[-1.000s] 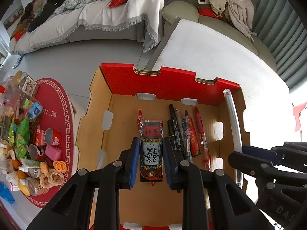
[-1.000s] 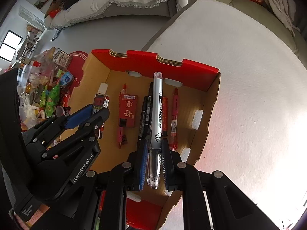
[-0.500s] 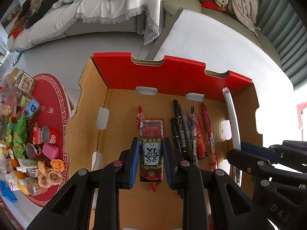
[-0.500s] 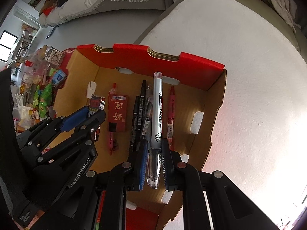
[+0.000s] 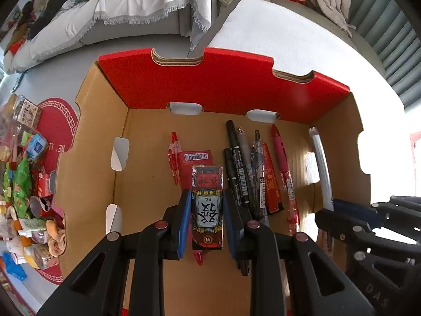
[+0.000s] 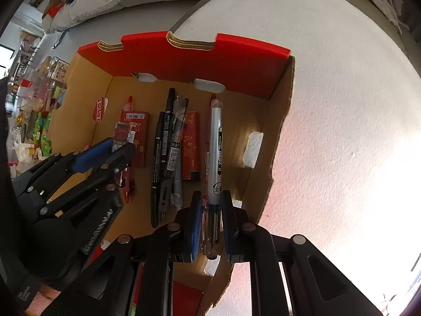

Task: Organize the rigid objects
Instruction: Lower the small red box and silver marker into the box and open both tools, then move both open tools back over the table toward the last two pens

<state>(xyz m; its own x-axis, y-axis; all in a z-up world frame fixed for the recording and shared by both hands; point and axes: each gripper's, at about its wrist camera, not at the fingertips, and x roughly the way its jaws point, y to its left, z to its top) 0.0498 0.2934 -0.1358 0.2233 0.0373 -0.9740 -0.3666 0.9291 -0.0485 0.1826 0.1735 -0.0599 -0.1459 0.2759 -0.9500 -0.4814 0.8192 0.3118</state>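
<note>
A cardboard box (image 5: 89, 163) with a red back wall (image 6: 200, 60) lies open on a white surface. My left gripper (image 5: 206, 210) is shut on a small decorated card pack (image 5: 208, 205), held low inside the box above a red pack (image 5: 196, 158) and a red pen (image 5: 174, 155). My right gripper (image 6: 211, 223) is shut on a silver marker (image 6: 216, 152), held inside the box near its right wall. Several black and red pens (image 5: 250, 168) lie in a row on the box floor; they also show in the right wrist view (image 6: 171, 142).
A round red tray (image 5: 52, 126) with snacks, cans and small flowers sits left of the box. A sofa with clothes (image 5: 110, 13) stands behind. The white cushioned surface (image 6: 342, 121) spreads to the right of the box.
Both grippers have moved forward and down into the box, which looks larger. The red pack under the left gripper's card pack has come into view. Both grips are unchanged.
</note>
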